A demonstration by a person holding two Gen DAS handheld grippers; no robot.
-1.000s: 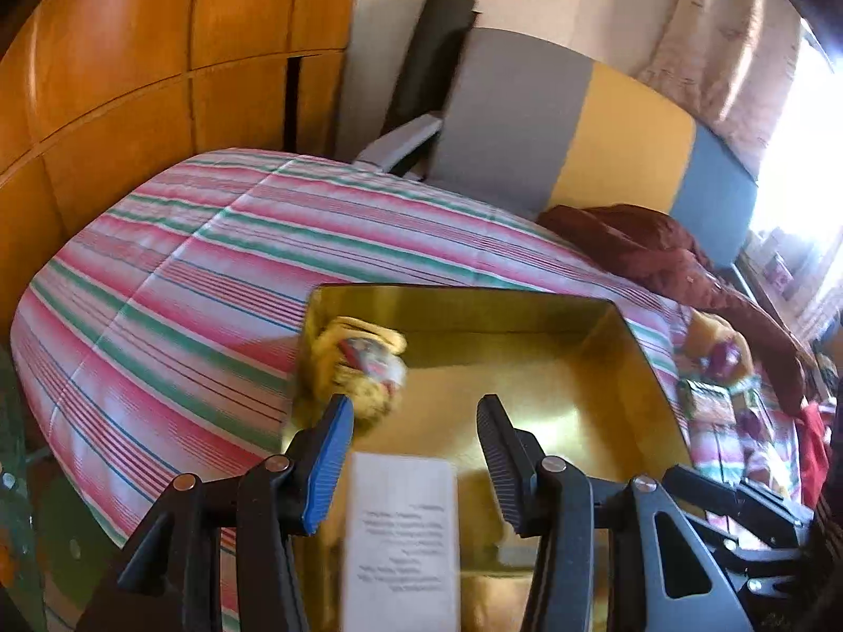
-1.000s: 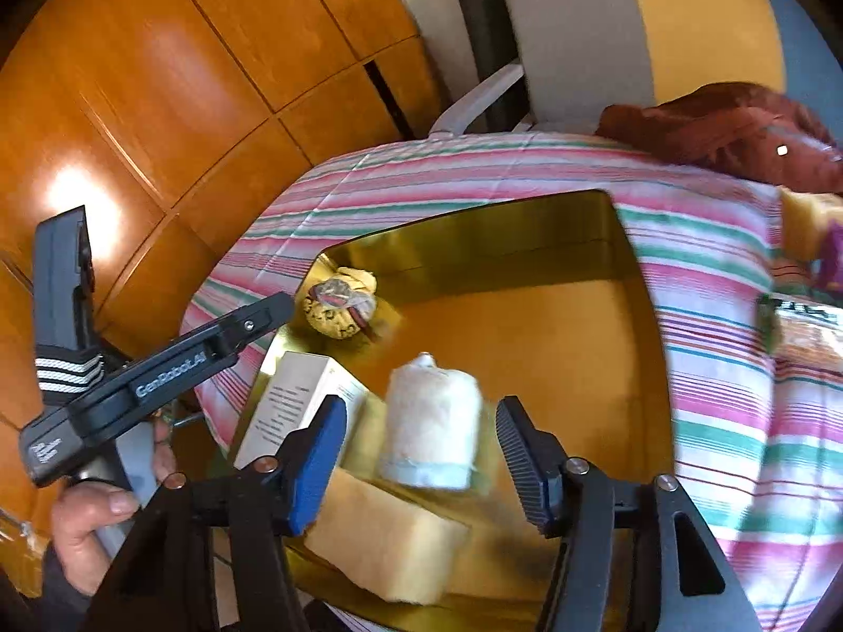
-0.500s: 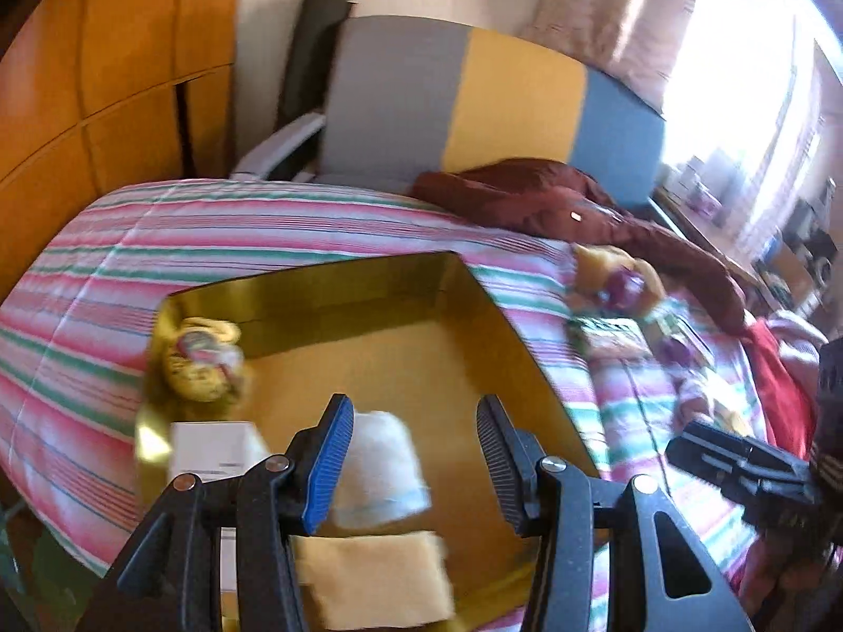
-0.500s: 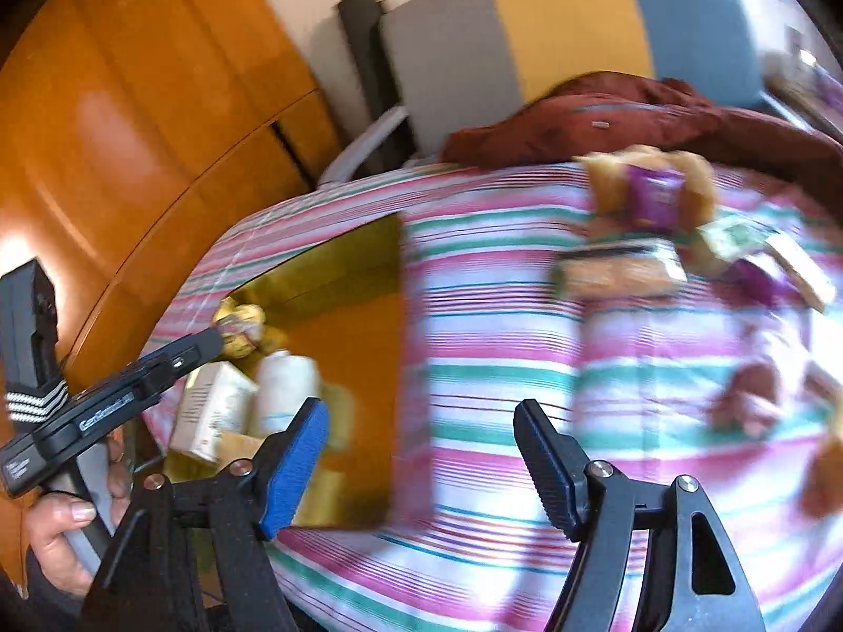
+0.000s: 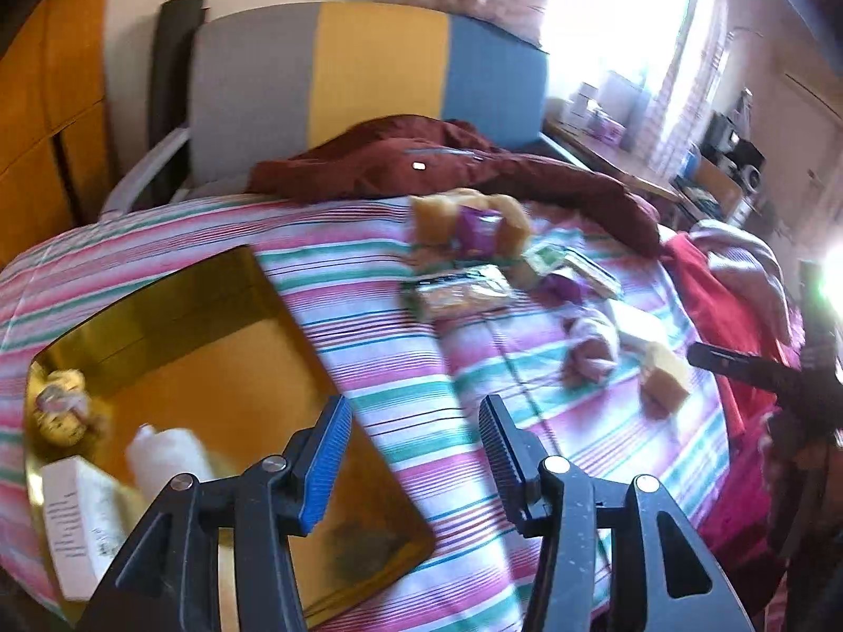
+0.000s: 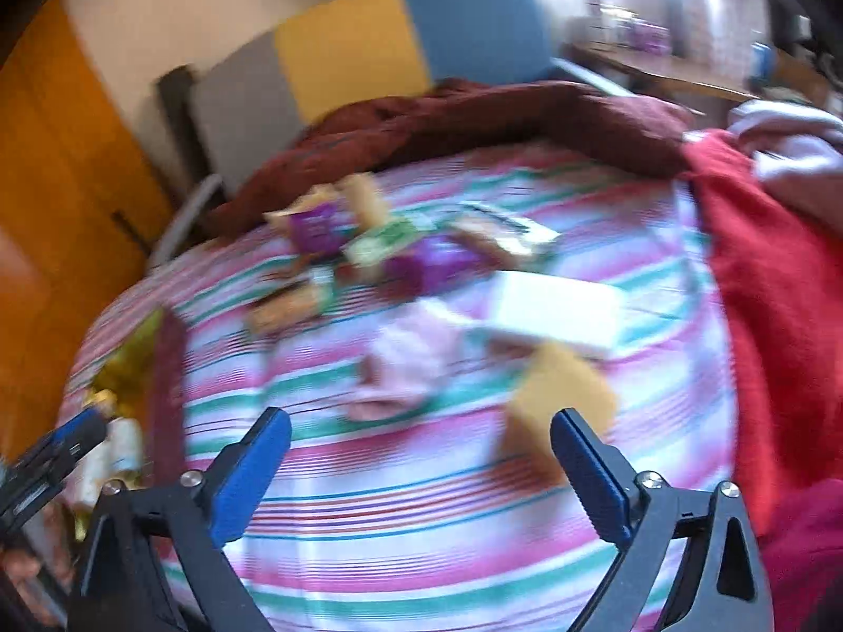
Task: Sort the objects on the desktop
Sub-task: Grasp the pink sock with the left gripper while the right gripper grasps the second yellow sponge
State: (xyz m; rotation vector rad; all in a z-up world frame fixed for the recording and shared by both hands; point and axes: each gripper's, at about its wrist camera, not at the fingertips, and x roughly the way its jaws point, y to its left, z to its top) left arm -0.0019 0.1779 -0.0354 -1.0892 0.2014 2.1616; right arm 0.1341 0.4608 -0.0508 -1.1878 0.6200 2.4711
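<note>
A gold tray (image 5: pixel 211 316) lies at the left of the striped table. It holds a white box (image 5: pixel 79 516), a white roll (image 5: pixel 163 458) and a yellow wrapped item (image 5: pixel 58 411). My left gripper (image 5: pixel 411 453) is open and empty over the tray's right edge. Loose items lie further right: a snack packet (image 5: pixel 458 292), a purple packet (image 5: pixel 477 231), a pink item (image 5: pixel 590 353) and a yellow sponge (image 5: pixel 664 374). My right gripper (image 6: pixel 421 468) is wide open and empty, just before the yellow sponge (image 6: pixel 558 400) and the pink item (image 6: pixel 405 363). A white box (image 6: pixel 558 310) lies behind them.
A dark red garment (image 5: pixel 448 163) lies along the table's far edge. Red cloth (image 6: pixel 780 289) covers the right side. A grey, yellow and blue chair back (image 5: pixel 369 68) stands behind. Wooden panels (image 6: pixel 58 158) are at the left.
Both grippers have swung right, away from the tray and towards the loose items. The right gripper has opened wider. The white roll now lies in the tray.
</note>
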